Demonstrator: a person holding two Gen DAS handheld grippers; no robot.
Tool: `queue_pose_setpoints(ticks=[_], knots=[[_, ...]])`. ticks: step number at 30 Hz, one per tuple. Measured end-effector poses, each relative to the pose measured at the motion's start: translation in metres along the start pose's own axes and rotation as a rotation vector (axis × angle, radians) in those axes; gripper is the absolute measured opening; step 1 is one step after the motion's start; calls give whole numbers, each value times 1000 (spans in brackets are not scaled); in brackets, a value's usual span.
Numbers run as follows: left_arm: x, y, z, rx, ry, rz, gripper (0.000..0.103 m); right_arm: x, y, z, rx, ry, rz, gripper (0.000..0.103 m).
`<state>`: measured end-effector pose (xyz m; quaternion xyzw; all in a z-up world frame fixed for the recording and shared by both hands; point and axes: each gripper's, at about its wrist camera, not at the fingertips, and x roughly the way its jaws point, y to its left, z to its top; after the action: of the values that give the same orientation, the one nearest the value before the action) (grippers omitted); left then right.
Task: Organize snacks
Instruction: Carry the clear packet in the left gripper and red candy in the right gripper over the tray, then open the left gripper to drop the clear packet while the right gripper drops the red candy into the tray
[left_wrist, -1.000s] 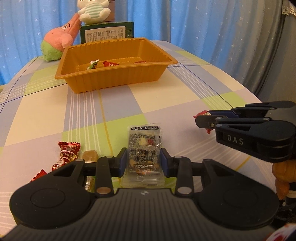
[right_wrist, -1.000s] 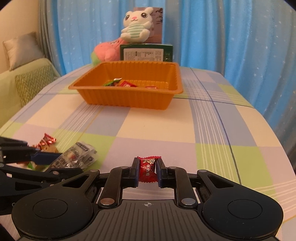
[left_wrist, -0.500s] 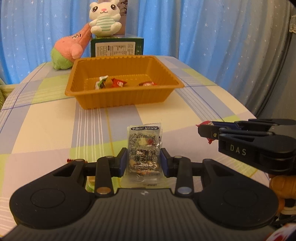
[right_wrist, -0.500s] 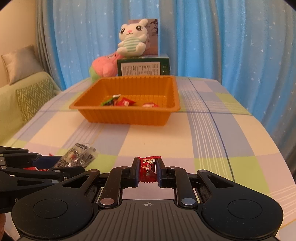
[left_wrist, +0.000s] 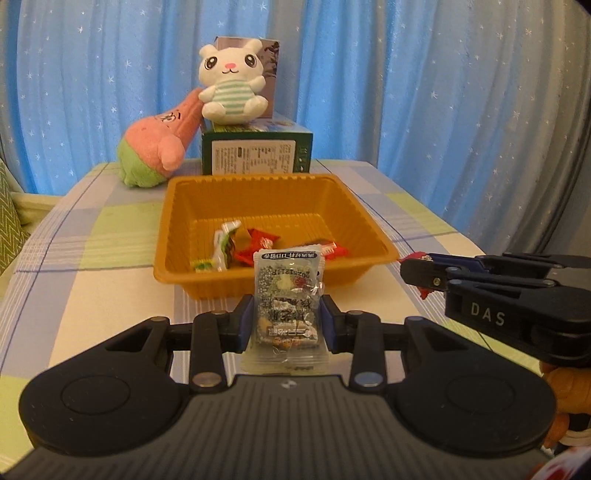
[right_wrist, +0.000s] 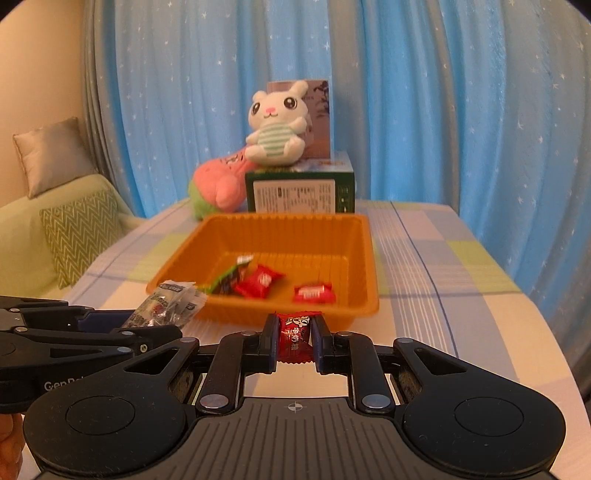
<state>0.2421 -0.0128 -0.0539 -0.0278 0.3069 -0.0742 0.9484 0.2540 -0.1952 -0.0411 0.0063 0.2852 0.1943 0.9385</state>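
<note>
My left gripper (left_wrist: 287, 320) is shut on a clear nut-mix packet (left_wrist: 287, 295) and holds it above the table, just short of the near rim of the orange tray (left_wrist: 177, 221). My right gripper (right_wrist: 294, 338) is shut on a red candy (right_wrist: 294, 336), also held up near the tray (right_wrist: 365, 258). The tray holds several wrapped snacks: a green-and-white one (left_wrist: 223, 247), red ones (right_wrist: 258, 281) and another red one (right_wrist: 313, 293). The right gripper shows at the right of the left wrist view (left_wrist: 421, 269); the left one with its packet (right_wrist: 173, 302) shows at the left of the right wrist view.
A checked tablecloth (left_wrist: 92, 280) covers the table. Behind the tray stand a green box (left_wrist: 256, 155), a white bunny plush (left_wrist: 231, 88) on it and a pink plush (left_wrist: 159, 144). Blue curtains hang behind. A green sofa with cushions (right_wrist: 74, 229) is to the left.
Both grippers have risen and moved forward toward the tray with their snacks held; the tray now looks nearer and its inside is in fuller view. The loose candies on the table have dropped out of sight.
</note>
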Motion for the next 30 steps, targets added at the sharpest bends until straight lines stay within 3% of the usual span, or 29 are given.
queue_pose_setpoints(ticks=[15, 30], knots=[[53, 36, 50, -32, -29, 33, 34, 63, -14, 41, 39, -15, 17, 19], [105, 57, 67, -110, 13, 9, 34, 119, -29, 61, 96, 12, 48, 19]])
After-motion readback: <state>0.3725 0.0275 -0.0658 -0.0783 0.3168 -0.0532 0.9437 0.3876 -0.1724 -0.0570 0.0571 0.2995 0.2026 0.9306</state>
